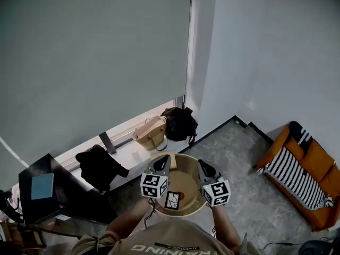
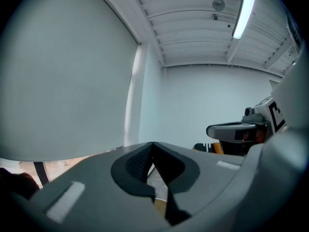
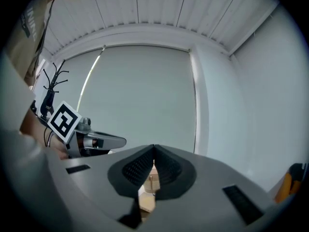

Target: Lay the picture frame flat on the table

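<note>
A small dark picture frame [image 1: 172, 200] shows on the round wooden table [image 1: 187, 170], close to the person, between the two marker cubes. From above I cannot tell whether it stands or lies flat. My left gripper [image 1: 162, 162] [image 2: 153, 143] hangs over the table's left part, jaws shut with nothing between them. The right gripper [image 1: 203, 166] [image 3: 153, 146] is over the right part, also shut and empty. Both gripper views point up at the blind and walls, and neither shows the frame. Each gripper sees the other beside it.
A tan block [image 1: 171, 161] lies at the table's far edge and a small orange thing [image 1: 181, 196] beside the frame. A beige handbag [image 1: 151, 133], black bag [image 1: 179, 124] and dark garment [image 1: 99, 166] sit on the low ledge behind. Black desk [image 1: 32, 203] left, orange sofa [image 1: 303, 177] right.
</note>
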Demonstrator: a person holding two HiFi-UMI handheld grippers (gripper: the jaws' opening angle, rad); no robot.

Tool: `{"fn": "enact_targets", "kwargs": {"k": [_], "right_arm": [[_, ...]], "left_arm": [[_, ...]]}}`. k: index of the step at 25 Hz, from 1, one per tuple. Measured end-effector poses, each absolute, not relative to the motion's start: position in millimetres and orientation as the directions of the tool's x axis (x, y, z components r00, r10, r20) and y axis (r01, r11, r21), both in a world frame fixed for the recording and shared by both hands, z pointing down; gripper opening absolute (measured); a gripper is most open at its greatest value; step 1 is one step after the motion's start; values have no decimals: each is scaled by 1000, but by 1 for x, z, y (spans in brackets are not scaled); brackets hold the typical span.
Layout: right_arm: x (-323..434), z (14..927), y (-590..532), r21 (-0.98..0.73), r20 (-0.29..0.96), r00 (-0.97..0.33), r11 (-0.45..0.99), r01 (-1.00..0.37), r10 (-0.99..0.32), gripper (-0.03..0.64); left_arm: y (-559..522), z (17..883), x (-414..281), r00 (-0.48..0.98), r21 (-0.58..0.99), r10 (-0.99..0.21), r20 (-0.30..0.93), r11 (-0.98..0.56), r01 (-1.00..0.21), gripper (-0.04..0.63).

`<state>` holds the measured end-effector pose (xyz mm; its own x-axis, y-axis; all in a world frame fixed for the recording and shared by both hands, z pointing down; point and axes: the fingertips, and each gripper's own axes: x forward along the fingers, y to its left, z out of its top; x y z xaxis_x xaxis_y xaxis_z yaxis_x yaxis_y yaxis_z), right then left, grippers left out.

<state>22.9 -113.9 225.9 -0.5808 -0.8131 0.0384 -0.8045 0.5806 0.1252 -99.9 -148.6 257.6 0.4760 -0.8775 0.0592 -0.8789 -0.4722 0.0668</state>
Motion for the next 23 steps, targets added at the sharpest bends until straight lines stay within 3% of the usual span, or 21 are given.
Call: {"fn": "enact_targets", "kwargs": {"k": [23], "right_arm": [[27,246,-119,84,57,-567,570,-817,-821,6]], "left_arm": [[-143,299,-117,447,97,-883,142,-437,-894,6]]}}
